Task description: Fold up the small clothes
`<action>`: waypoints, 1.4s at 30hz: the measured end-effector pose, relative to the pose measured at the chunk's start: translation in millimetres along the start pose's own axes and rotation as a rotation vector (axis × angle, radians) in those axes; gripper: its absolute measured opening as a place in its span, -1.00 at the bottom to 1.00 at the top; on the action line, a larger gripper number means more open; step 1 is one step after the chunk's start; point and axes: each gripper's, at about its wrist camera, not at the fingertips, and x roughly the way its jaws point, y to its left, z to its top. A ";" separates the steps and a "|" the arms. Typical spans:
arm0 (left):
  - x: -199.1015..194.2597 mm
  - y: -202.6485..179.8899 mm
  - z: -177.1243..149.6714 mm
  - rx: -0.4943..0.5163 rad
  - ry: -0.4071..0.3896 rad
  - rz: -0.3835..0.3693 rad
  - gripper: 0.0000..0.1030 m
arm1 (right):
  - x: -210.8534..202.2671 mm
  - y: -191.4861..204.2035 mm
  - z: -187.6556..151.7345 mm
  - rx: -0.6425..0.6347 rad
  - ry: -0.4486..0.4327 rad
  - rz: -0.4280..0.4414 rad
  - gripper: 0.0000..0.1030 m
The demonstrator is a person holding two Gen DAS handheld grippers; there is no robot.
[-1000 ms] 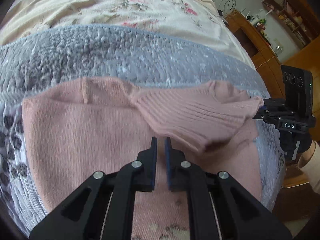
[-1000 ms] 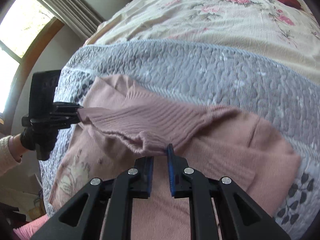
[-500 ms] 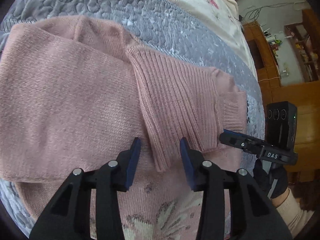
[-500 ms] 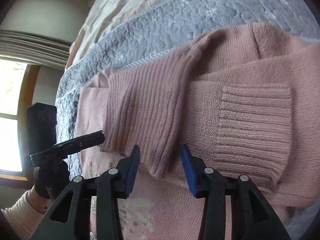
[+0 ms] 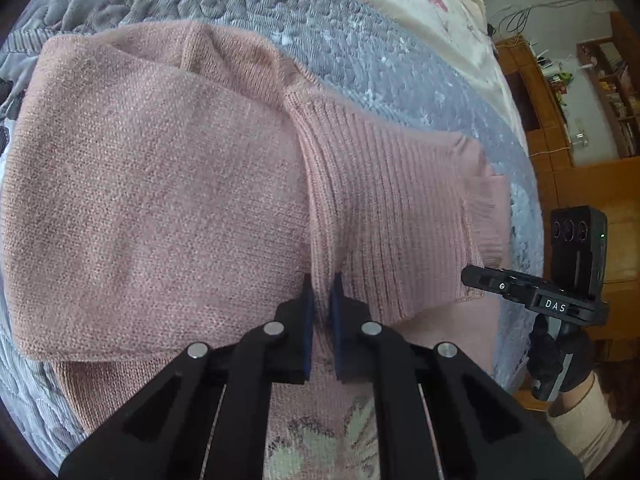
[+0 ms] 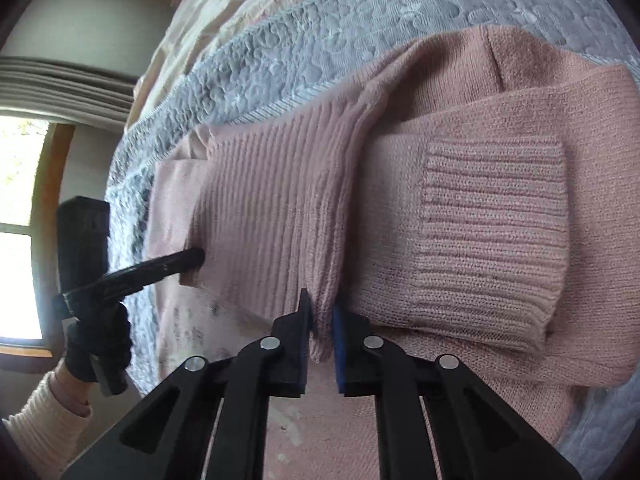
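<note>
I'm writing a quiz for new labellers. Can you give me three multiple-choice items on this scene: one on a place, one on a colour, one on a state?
1. What does the sweater lie on?
A. a wooden floor
B. a grey quilt
C. a chair

2. What colour is the sweater?
A. pink
B. green
C. black

3. How do the left gripper's jaws stand?
A. wide open above the sweater
B. shut on a hanger
C. shut on a ribbed fold of the sweater

Answers:
1 B: the sweater is spread on the grey quilt, which shows all round its far edge.
2 A: the knit is pink all over in both views.
3 C: the left gripper has its jaws nearly together, with ribbed knit pinched between them.
</note>
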 end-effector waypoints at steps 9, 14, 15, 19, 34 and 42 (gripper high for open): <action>-8.2 -14.3 -13.9 0.014 -0.067 0.101 -0.68 | -8.6 5.6 -12.5 -0.041 -0.058 -0.060 -0.66; -51.1 -35.9 -60.6 0.068 -0.174 0.202 -0.27 | -65.5 27.5 -59.7 -0.113 -0.200 -0.072 -0.55; -59.7 -37.5 -74.8 0.074 -0.188 0.209 -0.24 | -73.8 29.6 -73.4 -0.121 -0.215 -0.068 -0.54; -86.4 -26.0 -132.8 0.071 -0.220 0.266 -0.16 | -93.1 25.8 -138.0 -0.151 -0.227 -0.087 -0.35; -162.4 21.6 -345.6 -0.022 -0.309 0.345 -0.05 | -159.6 25.7 -369.8 -0.070 -0.350 -0.178 -0.22; -170.5 13.1 -397.9 0.005 -0.294 0.327 0.10 | -163.5 42.3 -407.3 -0.054 -0.346 -0.194 -0.12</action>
